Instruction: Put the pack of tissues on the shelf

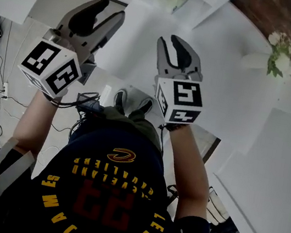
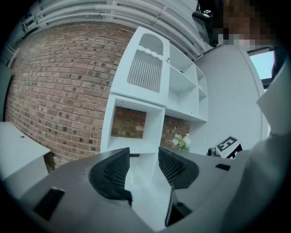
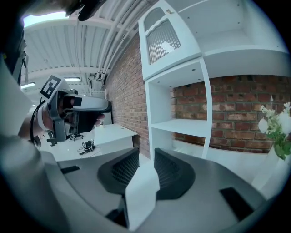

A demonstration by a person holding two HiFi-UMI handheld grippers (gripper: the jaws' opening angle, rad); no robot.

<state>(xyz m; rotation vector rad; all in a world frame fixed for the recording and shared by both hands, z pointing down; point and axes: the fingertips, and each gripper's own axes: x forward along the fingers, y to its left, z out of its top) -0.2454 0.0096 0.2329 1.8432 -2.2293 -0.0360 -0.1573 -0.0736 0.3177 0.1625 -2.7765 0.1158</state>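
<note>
Your right tool (image 3: 146,159) is pinched down on a flat white thing that looks like the tissue pack (image 3: 142,191). It sits between the jaws, with its loose end sticking back toward the camera. So the pack is up in the air in that tool, not on the shelf (image 3: 179,125). The white shelf unit stands right in front of it against the brick wall (image 3: 227,113), open compartments facing you. Your left tool (image 2: 144,159) has its jaws spread with nothing between them, just the shelf unit showing through the gap. In the head view you've got both tools raised in front of you, side by side and not touching. Some white flowers (image 3: 273,127) sit off to the right of the shelf, and a white counter (image 3: 109,134) with some cables on it is over on the left.
</note>
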